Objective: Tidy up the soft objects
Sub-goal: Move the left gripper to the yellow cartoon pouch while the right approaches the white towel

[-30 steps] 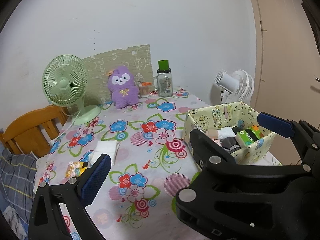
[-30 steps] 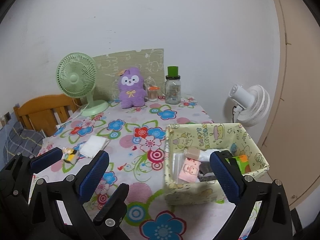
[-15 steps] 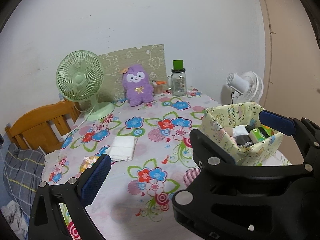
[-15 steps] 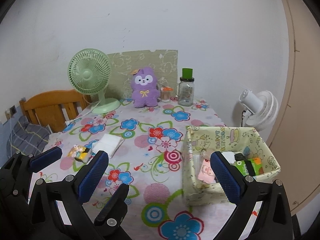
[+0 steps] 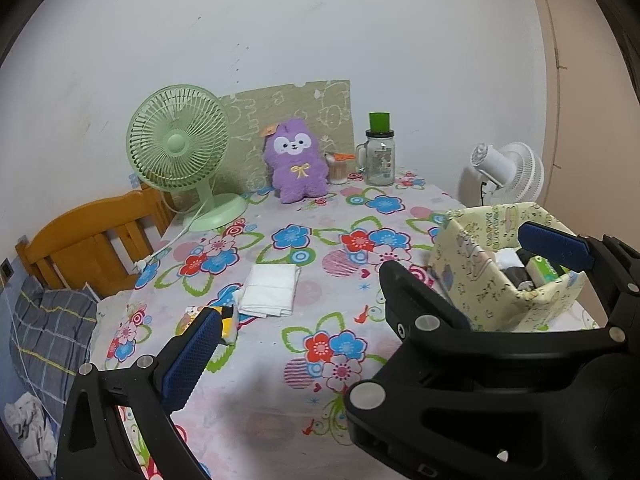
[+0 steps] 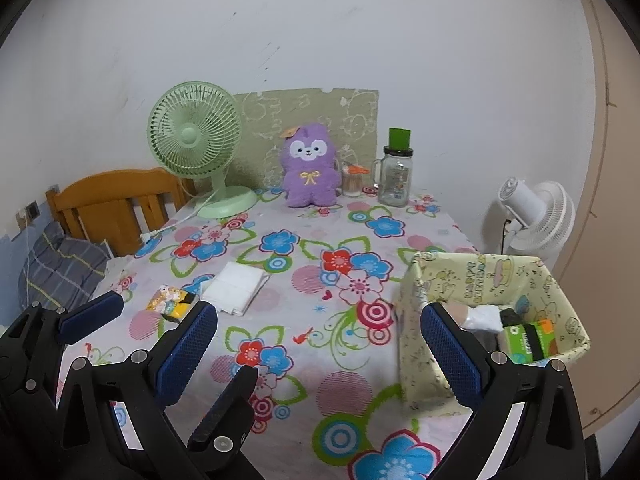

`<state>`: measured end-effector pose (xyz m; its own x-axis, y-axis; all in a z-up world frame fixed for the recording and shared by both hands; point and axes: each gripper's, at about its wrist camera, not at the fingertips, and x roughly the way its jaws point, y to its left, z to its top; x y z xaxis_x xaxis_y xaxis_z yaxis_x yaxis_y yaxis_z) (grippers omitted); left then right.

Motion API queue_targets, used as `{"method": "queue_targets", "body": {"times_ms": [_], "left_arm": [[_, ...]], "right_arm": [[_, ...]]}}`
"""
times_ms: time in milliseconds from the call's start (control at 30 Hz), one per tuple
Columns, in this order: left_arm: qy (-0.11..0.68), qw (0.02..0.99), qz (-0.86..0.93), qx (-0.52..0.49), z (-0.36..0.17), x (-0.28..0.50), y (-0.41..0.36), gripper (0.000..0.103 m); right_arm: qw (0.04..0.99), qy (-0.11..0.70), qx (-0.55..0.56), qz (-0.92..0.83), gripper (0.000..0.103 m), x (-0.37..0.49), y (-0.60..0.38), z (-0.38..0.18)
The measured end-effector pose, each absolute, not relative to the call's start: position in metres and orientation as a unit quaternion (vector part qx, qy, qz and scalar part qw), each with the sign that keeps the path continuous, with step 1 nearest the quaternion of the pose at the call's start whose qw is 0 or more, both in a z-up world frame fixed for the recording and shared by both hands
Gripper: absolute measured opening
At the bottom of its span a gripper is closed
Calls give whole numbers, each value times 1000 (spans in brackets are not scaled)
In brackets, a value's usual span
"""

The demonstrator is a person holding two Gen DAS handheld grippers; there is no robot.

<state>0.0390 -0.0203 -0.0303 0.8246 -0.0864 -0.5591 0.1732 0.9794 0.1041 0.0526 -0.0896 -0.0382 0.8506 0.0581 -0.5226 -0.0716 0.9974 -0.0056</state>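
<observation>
Your left gripper [image 5: 372, 292] hung over the near part of the table [image 5: 276, 432] with its fingers spread wide and nothing between them; your right gripper [image 6: 320, 354] was likewise wide apart and empty, above the front edge. The folded white cloth [image 5: 271, 289] lay flat on the floral tablecloth left of centre, and the small yellow packet [image 6: 171, 302] sat just beside it toward the left edge, partly hidden behind your left blue pad [image 5: 192, 356] in the left wrist view. The purple plush [image 6: 309, 168] stood upright at the back, against the green board [image 6: 312, 120], between the green fan [image 6: 198, 148] and the glass jar [image 6: 396, 178]. The yellow fabric bin [image 6: 416, 352] sat at the front right corner, close to the table's right edge, already holding a white roll [image 6: 482, 318] and a green box [image 6: 528, 340]. The middle of the tablecloth, between cloth and bin, carried nothing. Off the left edge stood a wooden chair [image 5: 92, 240]; a white fan [image 6: 532, 216] stood beyond the right edge.
</observation>
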Motion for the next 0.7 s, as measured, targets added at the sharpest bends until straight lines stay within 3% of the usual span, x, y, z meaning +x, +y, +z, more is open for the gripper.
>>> {"method": "queue_targets", "body": {"times_ms": [700], "left_arm": [[310, 947, -46, 67, -51, 83, 18, 103]], "right_arm": [[956, 287, -16, 59, 103, 105, -55, -61]]}}
